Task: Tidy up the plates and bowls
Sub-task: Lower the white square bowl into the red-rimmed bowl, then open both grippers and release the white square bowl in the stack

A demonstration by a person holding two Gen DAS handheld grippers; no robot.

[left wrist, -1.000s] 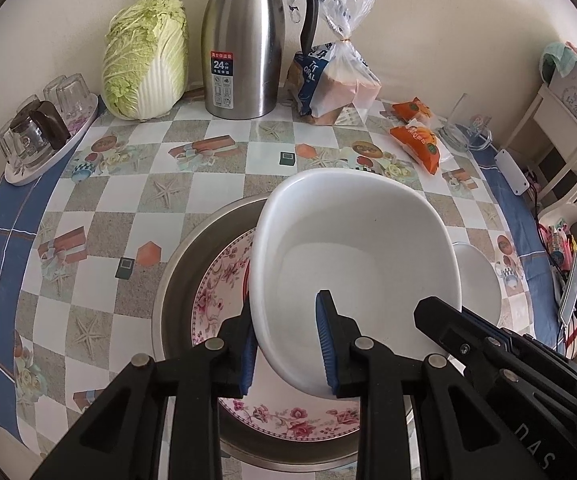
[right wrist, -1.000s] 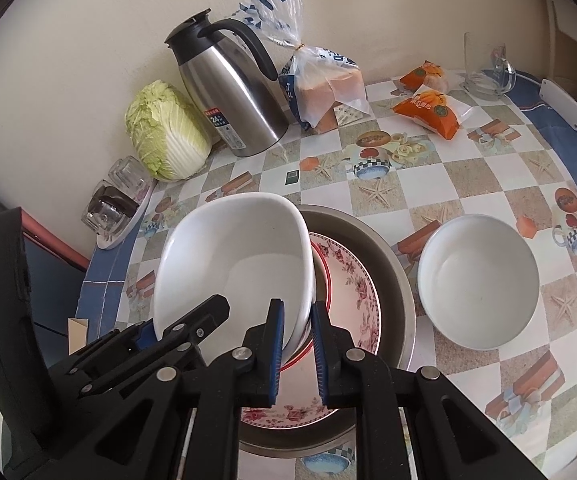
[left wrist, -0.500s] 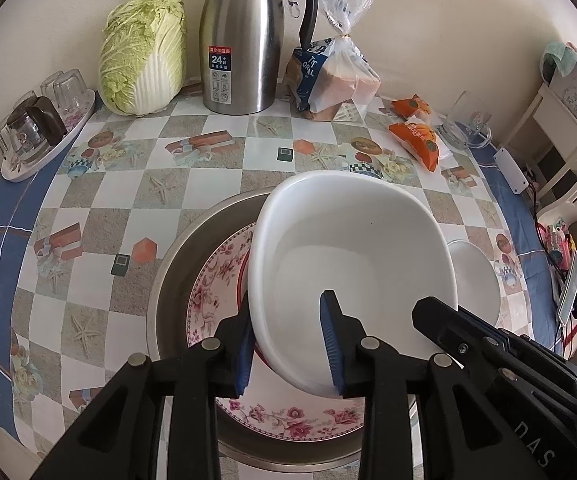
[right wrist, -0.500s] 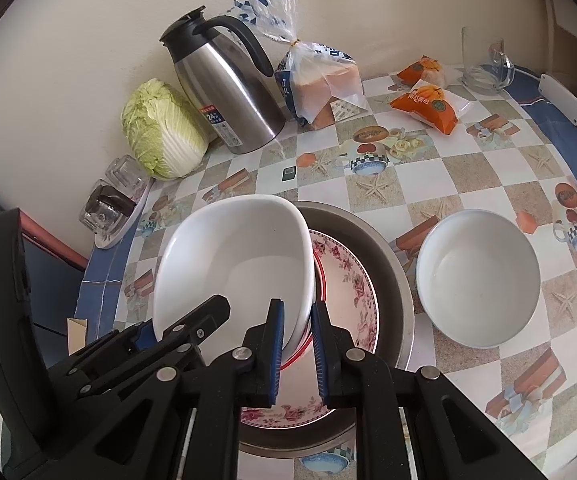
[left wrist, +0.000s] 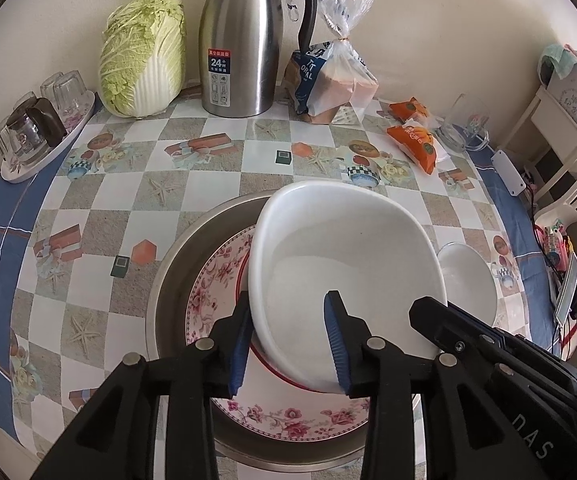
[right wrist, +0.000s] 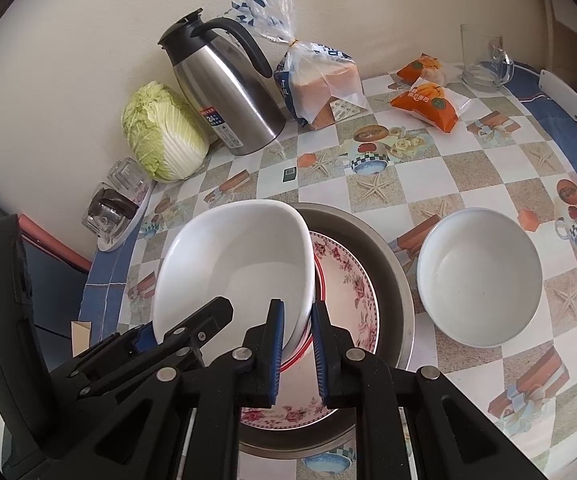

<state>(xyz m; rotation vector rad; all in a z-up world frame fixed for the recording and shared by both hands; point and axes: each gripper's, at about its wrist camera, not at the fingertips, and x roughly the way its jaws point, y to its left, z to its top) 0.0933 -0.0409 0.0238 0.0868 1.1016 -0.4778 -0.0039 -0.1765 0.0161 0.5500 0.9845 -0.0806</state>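
Table: checked oilcloth with starfish and gift-box prints, blue border, pushed against a cream wall.
Back edge: cabbage, steel flask, bagged bread, two orange snack packs, glass mug.
Left edge: tray of upturned glasses.
Near edge: steel basin holding a floral plate; squarish white bowl tilted over them; round white bowl just right of the basin.
Left gripper: jaws opening, straddling the squarish bowl's near rim, inner pad clear of it.
Right gripper: pinching that bowl's right rim.
Hard to make out: whether the squarish bowl touches the plate; clutter beyond the right edge.
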